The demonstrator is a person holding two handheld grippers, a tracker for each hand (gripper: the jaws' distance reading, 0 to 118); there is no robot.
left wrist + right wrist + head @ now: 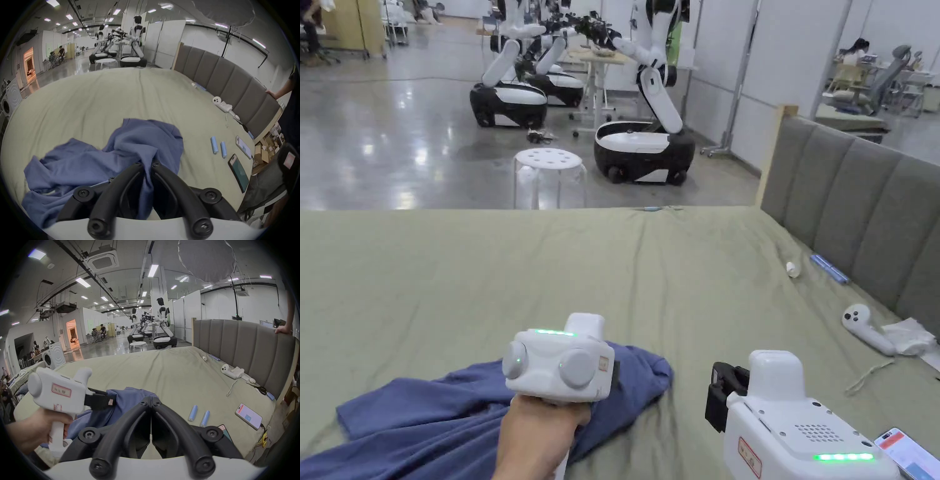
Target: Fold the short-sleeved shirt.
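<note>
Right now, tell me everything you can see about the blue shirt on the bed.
The blue shirt is soft, plain knit-looking fabric, lying crumpled and unfolded on the green bed sheet near its front edge. A bunched ridge of it is pinched between the left gripper jaws. The right gripper, jaws closed and empty, is beside it.

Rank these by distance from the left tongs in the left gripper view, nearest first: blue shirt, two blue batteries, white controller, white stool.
1. Blue shirt, pinched in the left tongs.
2. Two blue batteries, on the bed, right.
3. White controller, by the headboard.
4. White stool, on the floor past the bed.
</note>
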